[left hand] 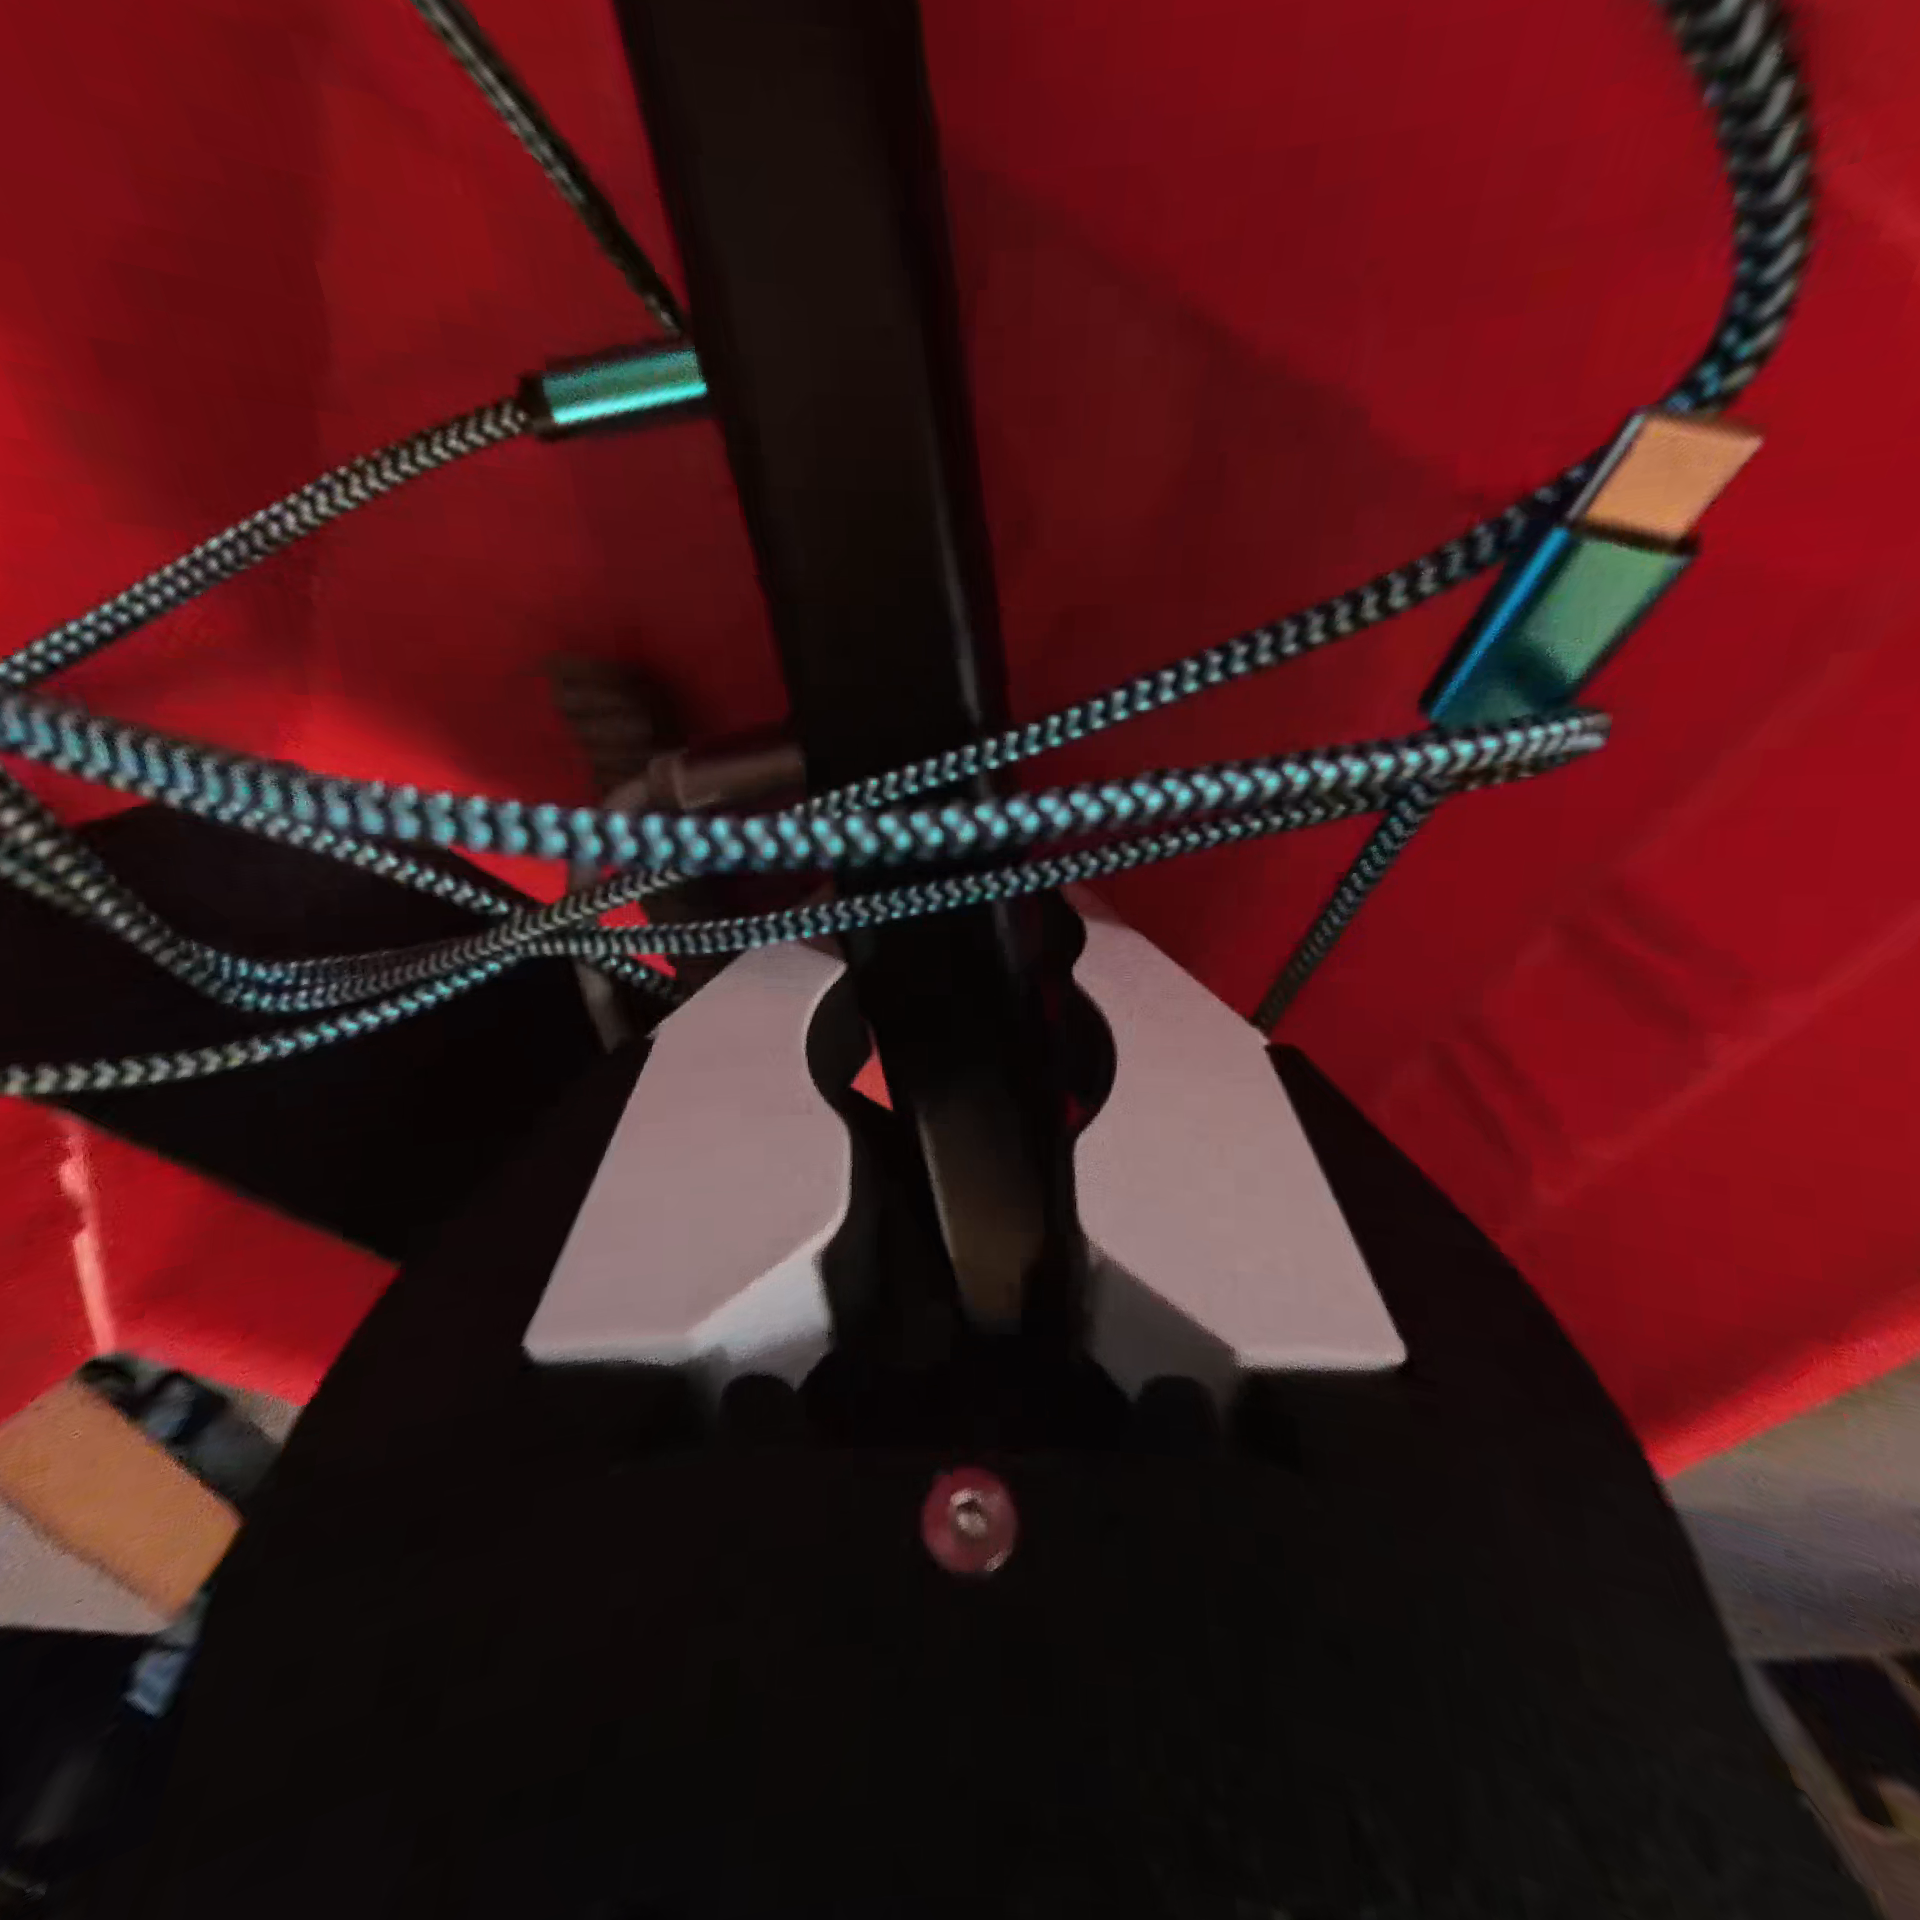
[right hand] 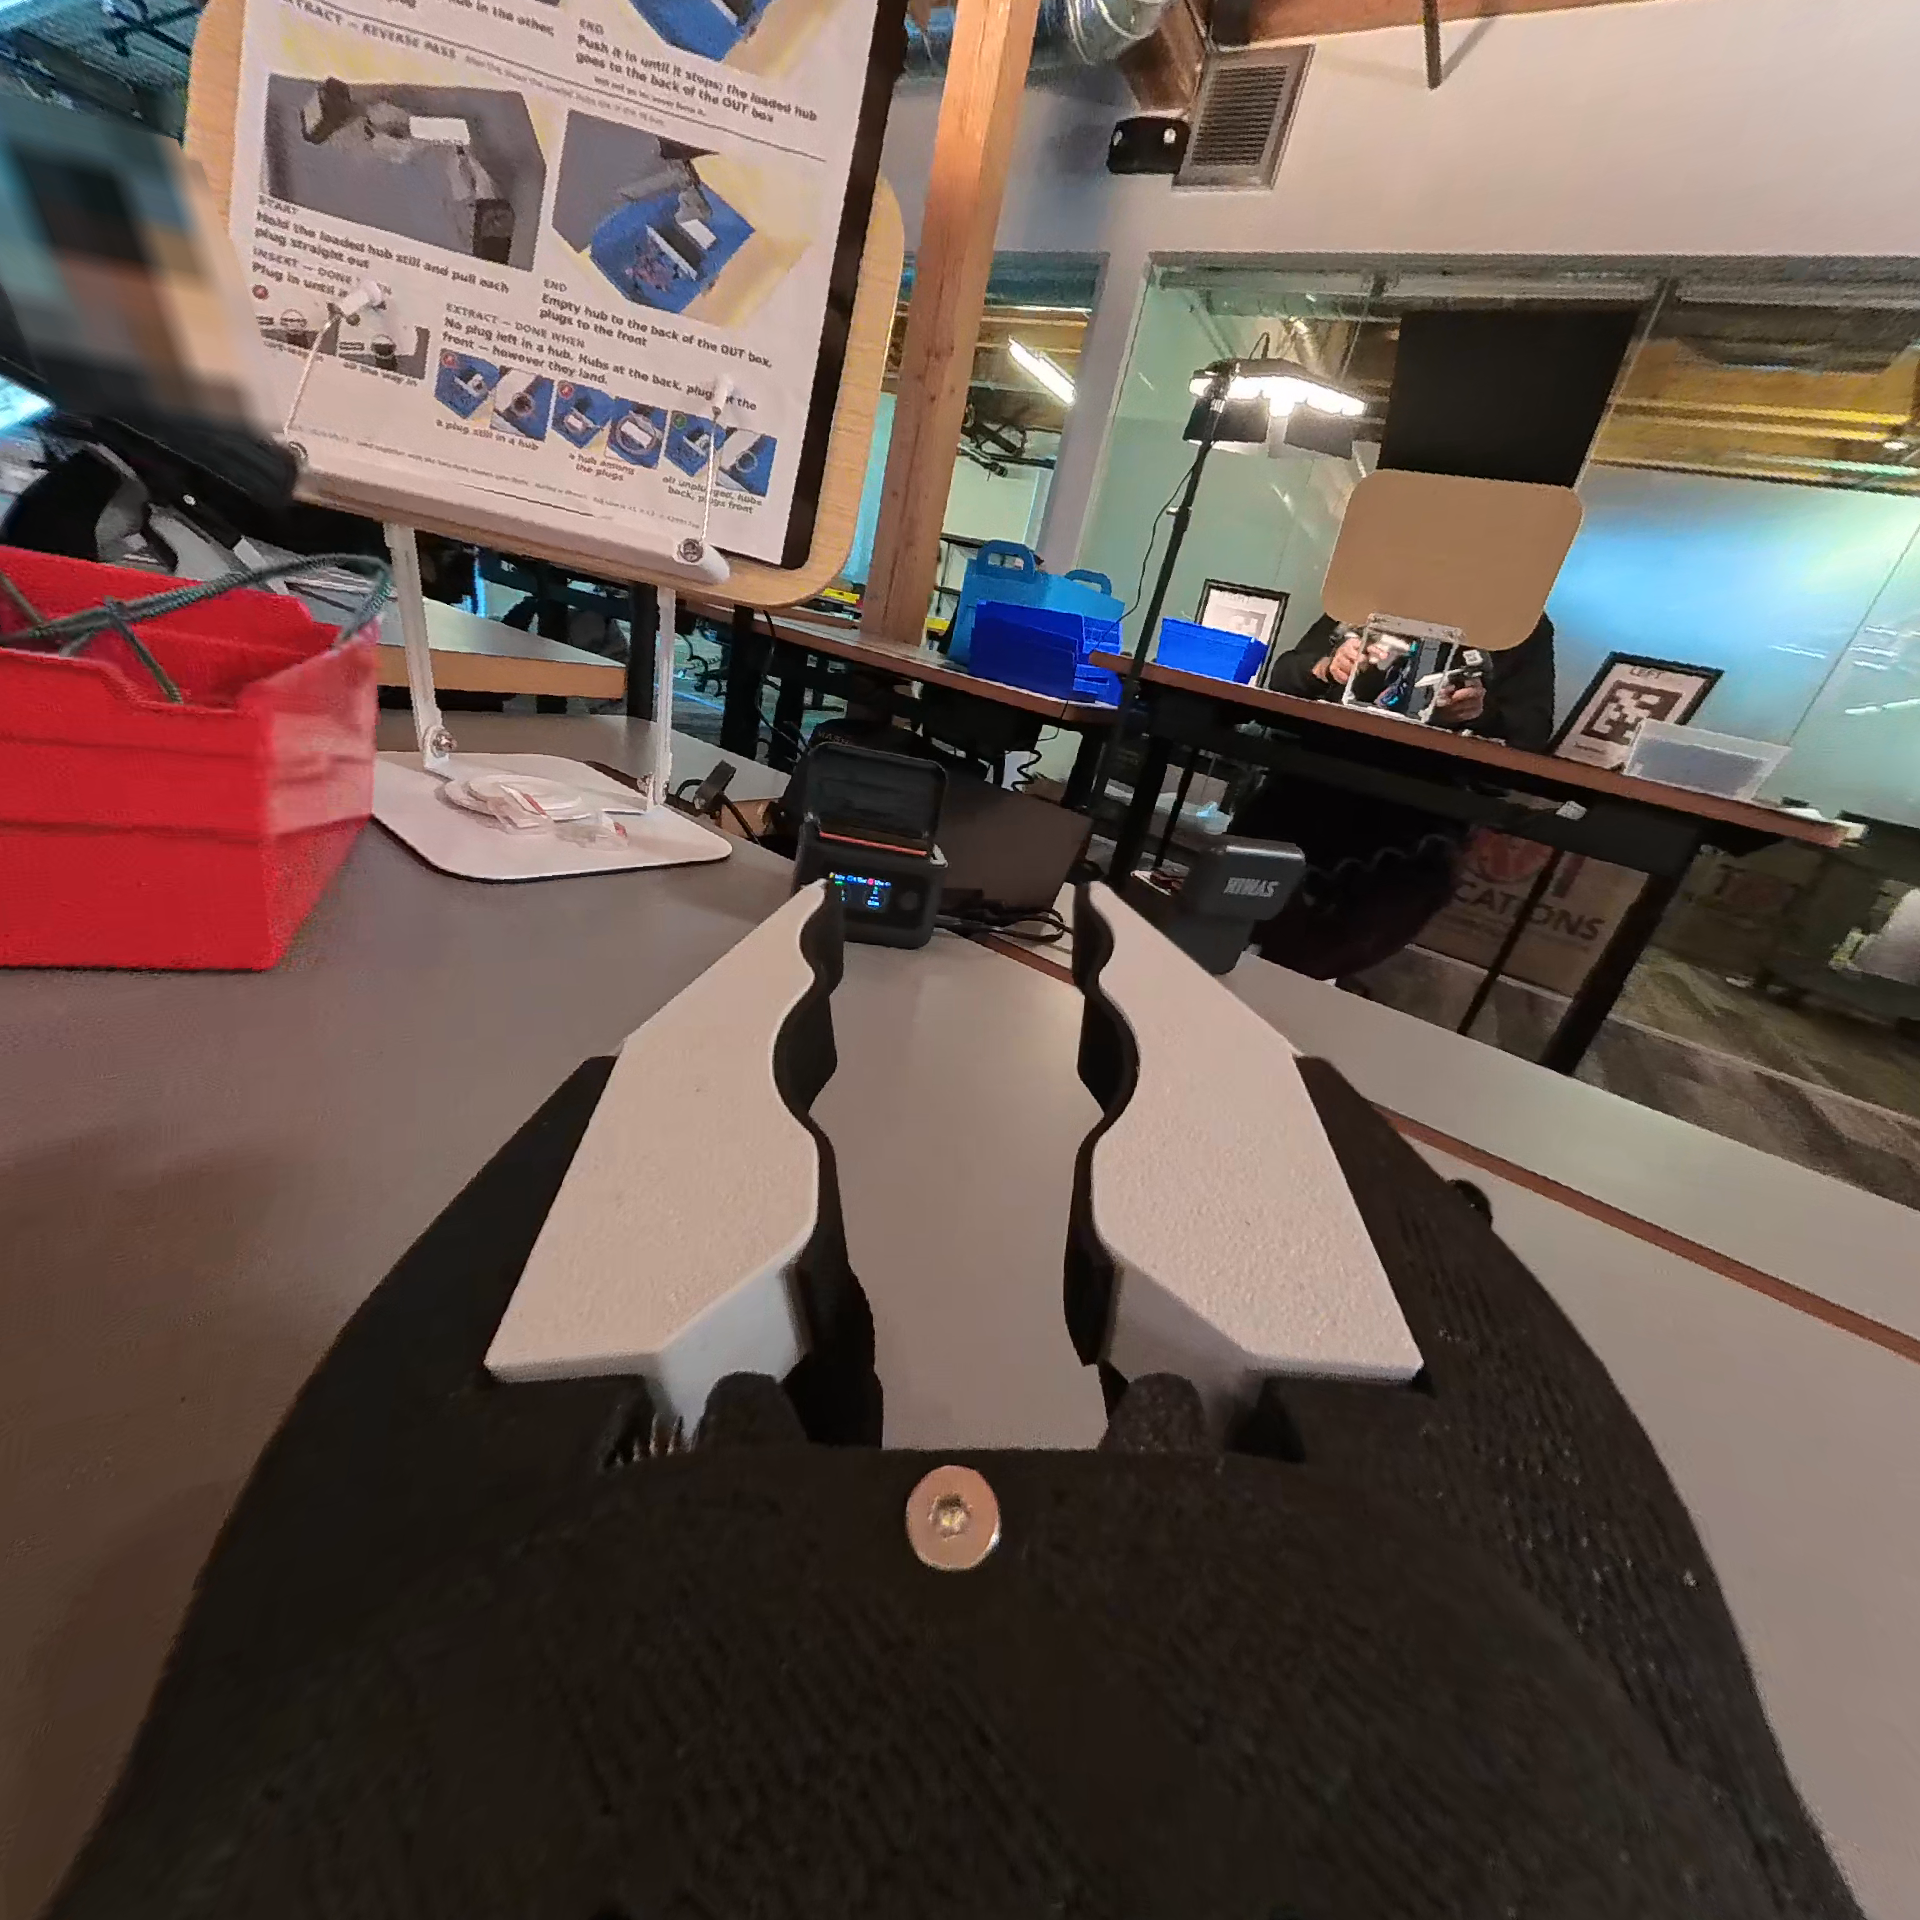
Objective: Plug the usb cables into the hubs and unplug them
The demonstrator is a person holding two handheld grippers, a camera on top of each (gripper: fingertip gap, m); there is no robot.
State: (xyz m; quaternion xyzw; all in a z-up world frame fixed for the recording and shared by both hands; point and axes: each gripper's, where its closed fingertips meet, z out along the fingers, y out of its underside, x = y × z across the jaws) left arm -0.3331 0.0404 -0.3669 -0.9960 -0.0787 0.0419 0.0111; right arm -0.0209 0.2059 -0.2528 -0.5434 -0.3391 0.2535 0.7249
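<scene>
In the left wrist view my left gripper [left hand: 951,966] is shut on a long black hub [left hand: 821,416], held over the red bin floor [left hand: 1299,312]. A teal plug [left hand: 623,390] sits against the hub's left side and looks plugged in. Braided teal-and-black cables [left hand: 727,831] drape across the hub just past my fingertips. Two loose plugs, one copper-toned [left hand: 1668,478] and one green-blue [left hand: 1553,623], lie at the right. In the right wrist view my right gripper [right hand: 951,914] is open and empty above the grey table [right hand: 312,1091].
The red bin [right hand: 187,821] with cables stands at the left in the right wrist view. A white stand [right hand: 540,821] holding an instruction sheet stands behind it. A small black device [right hand: 873,862] sits past my fingertips. A person works at a far table [right hand: 1507,748] with blue bins [right hand: 1039,634]. Tip to tip, the grippers are about 35 cm apart.
</scene>
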